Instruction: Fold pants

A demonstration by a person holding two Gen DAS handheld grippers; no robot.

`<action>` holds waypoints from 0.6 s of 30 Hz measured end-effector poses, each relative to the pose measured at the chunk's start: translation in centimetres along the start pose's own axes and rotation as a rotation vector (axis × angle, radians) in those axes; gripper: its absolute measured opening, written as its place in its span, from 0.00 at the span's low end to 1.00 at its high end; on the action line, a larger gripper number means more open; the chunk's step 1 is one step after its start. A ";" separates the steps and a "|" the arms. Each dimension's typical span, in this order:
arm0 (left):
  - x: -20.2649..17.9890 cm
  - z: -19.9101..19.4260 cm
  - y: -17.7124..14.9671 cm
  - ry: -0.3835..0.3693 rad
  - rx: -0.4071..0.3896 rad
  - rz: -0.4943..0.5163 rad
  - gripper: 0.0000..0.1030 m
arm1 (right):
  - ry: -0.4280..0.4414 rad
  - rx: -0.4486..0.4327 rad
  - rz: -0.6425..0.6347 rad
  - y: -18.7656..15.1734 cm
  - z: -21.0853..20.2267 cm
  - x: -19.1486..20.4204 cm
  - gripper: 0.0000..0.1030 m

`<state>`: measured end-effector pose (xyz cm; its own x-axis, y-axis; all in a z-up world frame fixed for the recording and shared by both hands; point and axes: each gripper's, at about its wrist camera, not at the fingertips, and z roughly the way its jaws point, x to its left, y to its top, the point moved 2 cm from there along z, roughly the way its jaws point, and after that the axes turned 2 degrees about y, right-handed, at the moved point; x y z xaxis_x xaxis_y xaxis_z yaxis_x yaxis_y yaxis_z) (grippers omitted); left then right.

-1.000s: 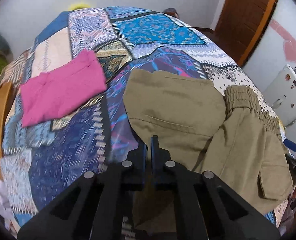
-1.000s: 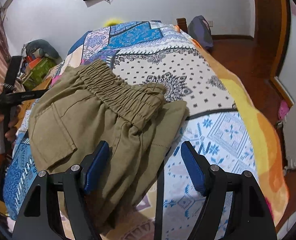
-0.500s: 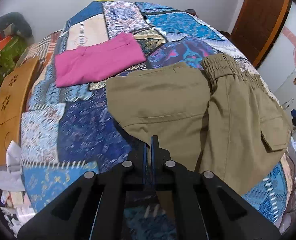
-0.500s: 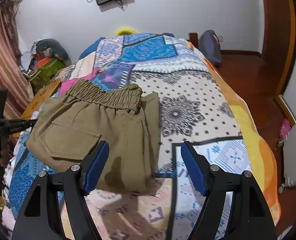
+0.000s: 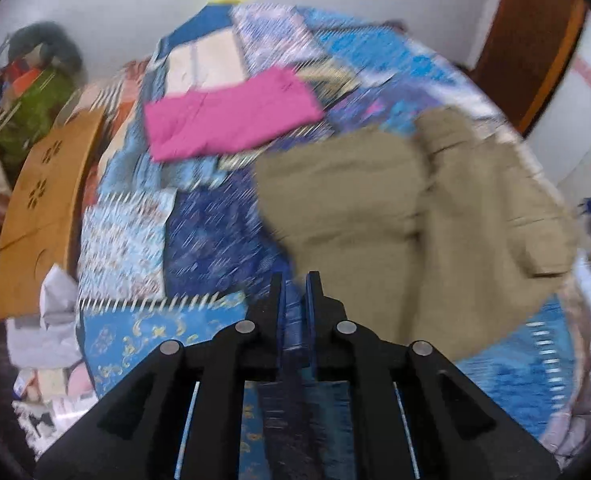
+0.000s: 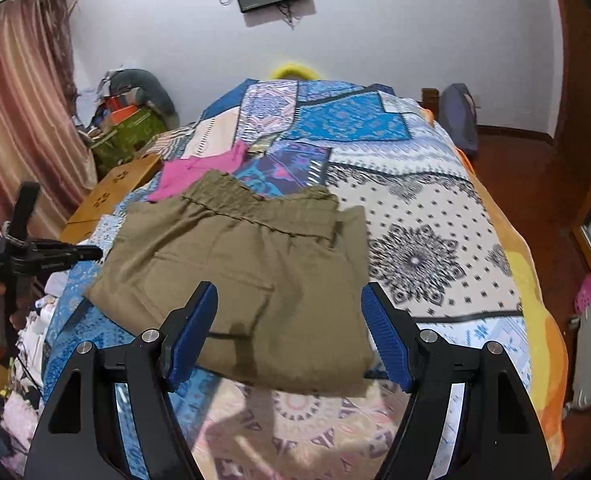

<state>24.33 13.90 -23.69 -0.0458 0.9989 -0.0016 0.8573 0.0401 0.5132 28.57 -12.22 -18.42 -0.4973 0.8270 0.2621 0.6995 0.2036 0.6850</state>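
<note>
Olive pants [image 6: 251, 280] lying folded into a thick rectangle near the foot edge of a bed [image 6: 435, 216] with a patchwork cover, elastic waistband toward the headboard end. Pink folded garment [image 5: 227, 120] farther up the bed, just beyond the waistband, near the left edge. Right gripper [image 6: 289, 332] poised over the near edge of the pants, jaws wide apart and empty. Left gripper [image 5: 295, 300] off the left edge of the pants, jaws narrowed to a slim gap with nothing between them; view blurred. Soft, limp, light cotton by the look, likely to sag and unfold if lifted by one layer. Best taken at a folded edge, pinching all layers together.
</note>
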 end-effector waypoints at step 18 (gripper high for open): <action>-10.2 3.5 -0.1 -0.147 -0.020 0.138 0.38 | 0.101 0.143 -0.065 -2.3 5.4 2.4 0.67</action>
<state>26.49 3.76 -26.70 0.1475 0.9876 -0.0546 0.8401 -0.0959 0.5338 28.51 -7.85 -23.09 -0.5875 0.7546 0.2922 0.7265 0.3328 0.6012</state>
